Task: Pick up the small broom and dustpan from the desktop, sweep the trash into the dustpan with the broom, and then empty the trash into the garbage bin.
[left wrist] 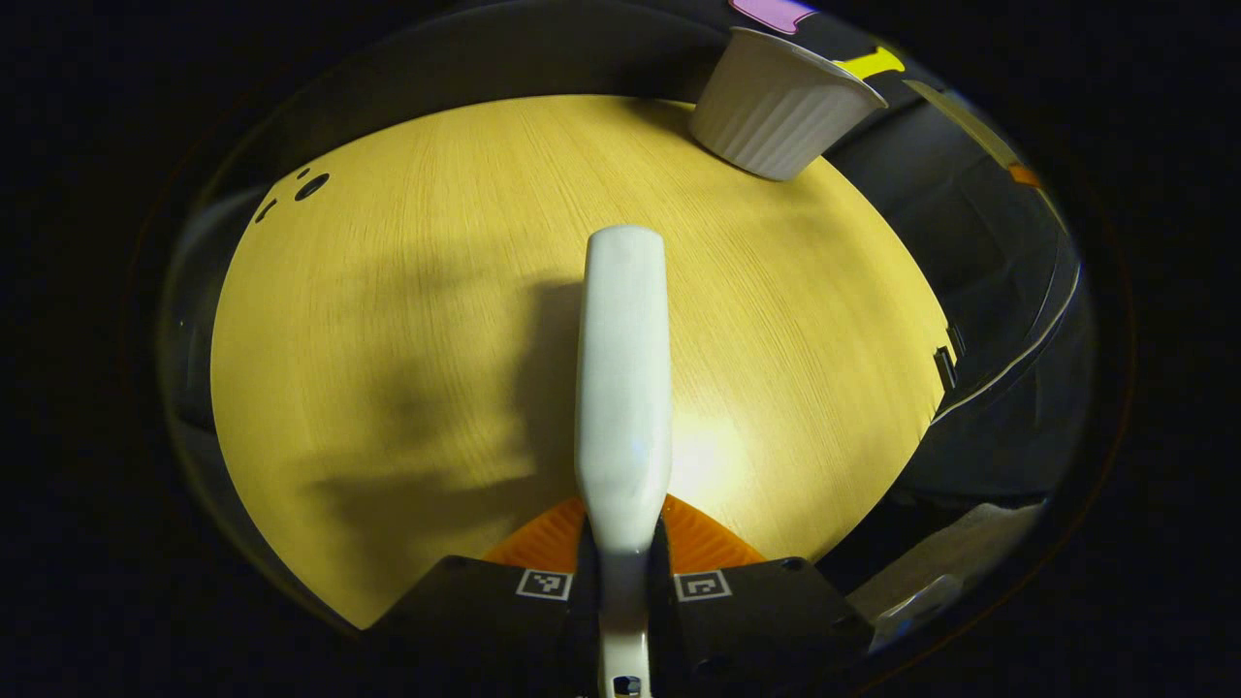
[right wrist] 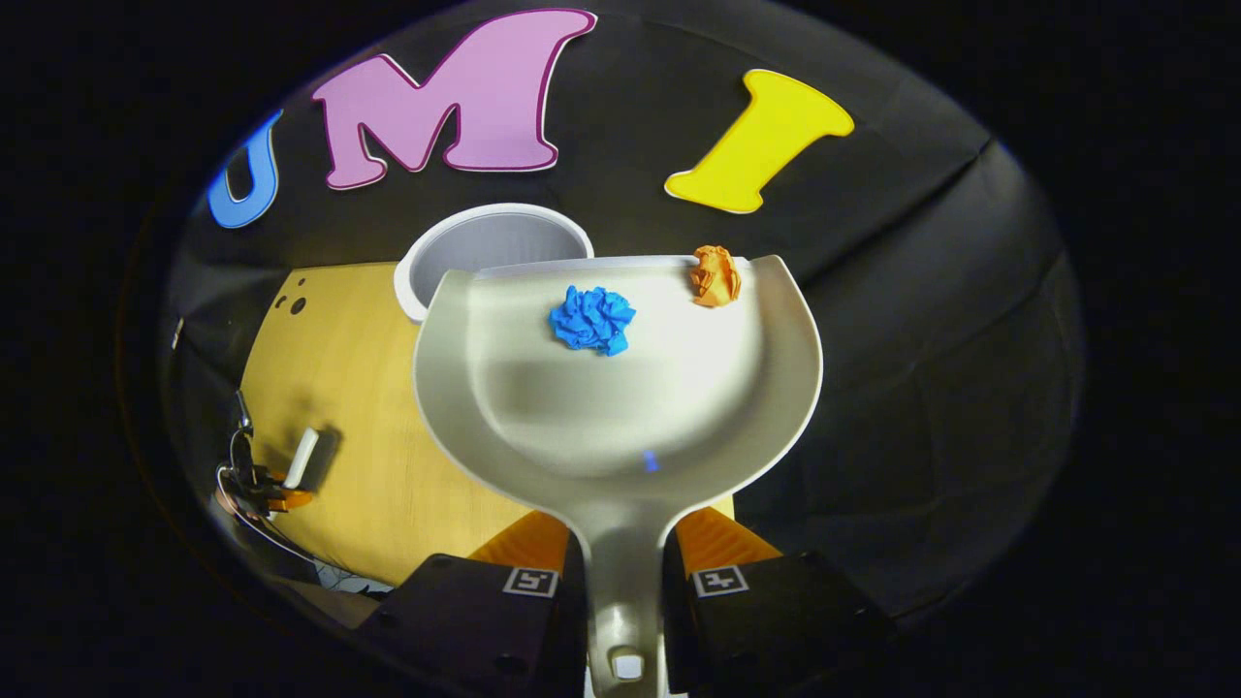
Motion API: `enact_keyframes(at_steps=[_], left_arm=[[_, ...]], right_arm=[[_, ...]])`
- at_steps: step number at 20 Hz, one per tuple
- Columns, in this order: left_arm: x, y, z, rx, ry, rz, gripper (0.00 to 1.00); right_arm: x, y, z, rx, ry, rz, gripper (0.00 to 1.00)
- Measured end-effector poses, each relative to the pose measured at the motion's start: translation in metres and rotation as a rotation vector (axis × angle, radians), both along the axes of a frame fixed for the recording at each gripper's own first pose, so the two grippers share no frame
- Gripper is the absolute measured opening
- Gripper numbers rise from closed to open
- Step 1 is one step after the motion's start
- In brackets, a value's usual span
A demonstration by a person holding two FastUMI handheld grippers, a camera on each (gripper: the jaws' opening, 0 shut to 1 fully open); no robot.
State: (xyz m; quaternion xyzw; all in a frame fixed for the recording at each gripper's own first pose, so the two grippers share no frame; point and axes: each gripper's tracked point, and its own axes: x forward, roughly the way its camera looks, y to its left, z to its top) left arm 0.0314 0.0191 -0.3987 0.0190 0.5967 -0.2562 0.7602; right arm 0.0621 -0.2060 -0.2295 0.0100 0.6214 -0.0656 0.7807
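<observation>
Right gripper [right wrist: 625, 567] was clenched on the dustpan [right wrist: 620, 388] handle, both fingers pressed against its narrow stem, pan stretching forward and away from the claw. Dustpan carried two pieces of trash near its front lip: a crumpled blue paper ball [right wrist: 593, 319] about mid-pan, and a crumpled orange paper ball [right wrist: 715, 275] right at the front edge, toward the pan's right side. Pan's front edge sat in line with the garbage bin [right wrist: 427, 262], a white round bin at the back of the wooden desktop [right wrist: 339, 388]; whether the pan touched the bin rim could not be told. Inside of the bin was grey, contents not discernible.

Left gripper [left wrist: 625, 572] was clamped on the small broom [left wrist: 623, 388], its fingers closed on the white body, which ran straight ahead over the desktop [left wrist: 388, 291]. Bristles were not visible. Bin [left wrist: 780, 107] appeared at the far right corner of the table in the left gripper view, ribbed white wall, well apart from the broom

In the right gripper view, the left gripper [right wrist: 267, 480] with the broom [right wrist: 302, 456] showed low at left, over the table
</observation>
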Motion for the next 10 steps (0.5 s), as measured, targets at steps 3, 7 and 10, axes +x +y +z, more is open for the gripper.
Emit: enact_keyframes(at_steps=[3, 7, 10], left_arm=[[-0.005, 0.004, 0.001, -0.004, 0.006, 0.014, 0.24], [-0.010, 0.018, -0.001, -0.008, 0.006, 0.031, 0.24], [-0.015, 0.024, -0.002, -0.019, 0.010, 0.056, 0.24]], right_arm=[[0.033, 0.004, -0.010, -0.057, 0.060, 0.071, 0.35], [0.068, 0.015, -0.018, -0.133, 0.149, 0.188, 0.35], [0.086, 0.019, -0.027, -0.191, 0.227, 0.258, 0.35]])
